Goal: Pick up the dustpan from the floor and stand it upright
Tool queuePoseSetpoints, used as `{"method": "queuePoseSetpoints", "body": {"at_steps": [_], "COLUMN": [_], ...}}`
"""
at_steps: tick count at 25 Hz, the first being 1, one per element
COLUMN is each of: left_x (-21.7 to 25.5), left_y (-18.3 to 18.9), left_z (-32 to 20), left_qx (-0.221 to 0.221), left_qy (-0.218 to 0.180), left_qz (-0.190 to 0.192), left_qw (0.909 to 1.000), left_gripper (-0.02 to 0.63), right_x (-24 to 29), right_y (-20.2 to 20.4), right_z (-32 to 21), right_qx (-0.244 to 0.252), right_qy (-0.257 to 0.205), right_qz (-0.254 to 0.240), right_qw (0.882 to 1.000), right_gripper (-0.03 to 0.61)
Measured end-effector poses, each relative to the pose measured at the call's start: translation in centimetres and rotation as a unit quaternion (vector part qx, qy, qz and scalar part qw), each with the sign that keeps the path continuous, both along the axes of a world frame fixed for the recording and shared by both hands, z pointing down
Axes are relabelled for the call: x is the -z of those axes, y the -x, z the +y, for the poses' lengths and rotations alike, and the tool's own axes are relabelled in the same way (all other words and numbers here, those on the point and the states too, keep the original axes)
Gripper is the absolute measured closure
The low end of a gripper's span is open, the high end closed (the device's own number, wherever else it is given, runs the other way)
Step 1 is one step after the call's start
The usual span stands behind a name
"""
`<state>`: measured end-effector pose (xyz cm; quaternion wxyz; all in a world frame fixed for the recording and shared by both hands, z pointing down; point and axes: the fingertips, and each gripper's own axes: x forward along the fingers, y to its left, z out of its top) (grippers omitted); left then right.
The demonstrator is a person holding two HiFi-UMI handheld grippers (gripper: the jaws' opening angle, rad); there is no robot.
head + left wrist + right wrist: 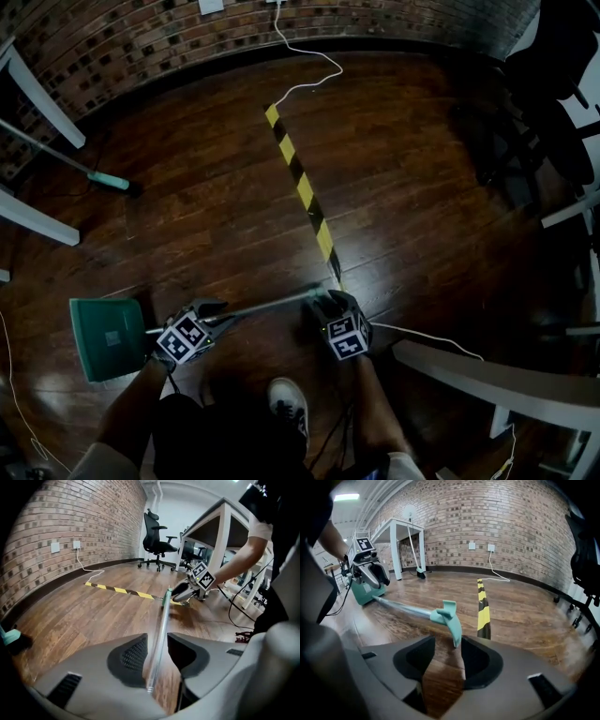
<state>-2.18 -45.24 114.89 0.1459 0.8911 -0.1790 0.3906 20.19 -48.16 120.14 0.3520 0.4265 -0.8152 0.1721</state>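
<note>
Dustpan (361, 596) — pan half hidden behind left gripper (379, 581).

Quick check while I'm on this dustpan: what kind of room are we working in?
Most likely an office or shared workspace: a wheeled office chair stands near a brick wall, a white desk is beside it, and yellow-and-black tape runs across the wood floor.

Teal against dark brown
Teal dustpan (106, 337) with a silvery handle (272, 302) (teal-tipped); yellow-and-black striped tape (302, 187) on a brown plank floor (422, 216); red-brown brick wall (141, 42).
</note>
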Motion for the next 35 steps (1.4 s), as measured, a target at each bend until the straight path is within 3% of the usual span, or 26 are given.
{"method": "queuePoseSetpoints", "body": {"at_steps": [6, 8, 12, 14, 19, 26, 31, 35], "left_x": [-2.9, -4.0, -6.9, -7.4, -5.2, 2.3, 9.4, 14.6], "left_y": [0.0, 0.2, 1.5, 1.9, 2.1, 3.8, 5.0, 6.3], "left_z": [-0.6, -0.2, 0.7, 1.2, 1.3, 0.5, 0.6, 1.6], "left_qx": [0.017, 0.013, -0.006, -0.004, -0.009, -0.001, 0.011, 0.026], "left_qy": [-0.002, 0.005, -0.003, -0.012, -0.031, -0.103, -0.184, -0.217], "left_qz": [-0.020, -0.030, -0.096, -0.104, -0.086, -0.032, 0.010, 0.066], "left_qw": [0.9996, 0.9995, 0.9954, 0.9945, 0.9958, 0.9941, 0.9828, 0.9735], "left_gripper": [0.435, 0.433, 0.442, 0.474, 0.477, 0.488, 0.500, 0.500], "right_x": [-1.3, -1.4, -0.9, -0.7, 2.9, 15.7, 27.6, 36.6], "right_y": [0.1, 0.2, 0.4, 0.5, 0.7, 3.0, 6.7, 10.6], "right_z": [-1.9, -2.5, -3.4, -3.0, -2.7, -4.1, -3.8, -1.5], "right_qx": [0.006, 0.014, 0.023, 0.024, 0.011, 0.010, 0.032, 0.066], "right_qy": [-0.002, -0.008, -0.031, -0.030, -0.059, -0.162, -0.243, -0.303], "right_qz": [0.026, 0.033, 0.072, 0.081, 0.069, 0.045, 0.051, 0.048], "right_qw": [1.000, 0.999, 0.997, 0.996, 0.996, 0.986, 0.968, 0.950], "right_gripper": [0.399, 0.444, 0.488, 0.503, 0.503, 0.497, 0.486, 0.471]}}
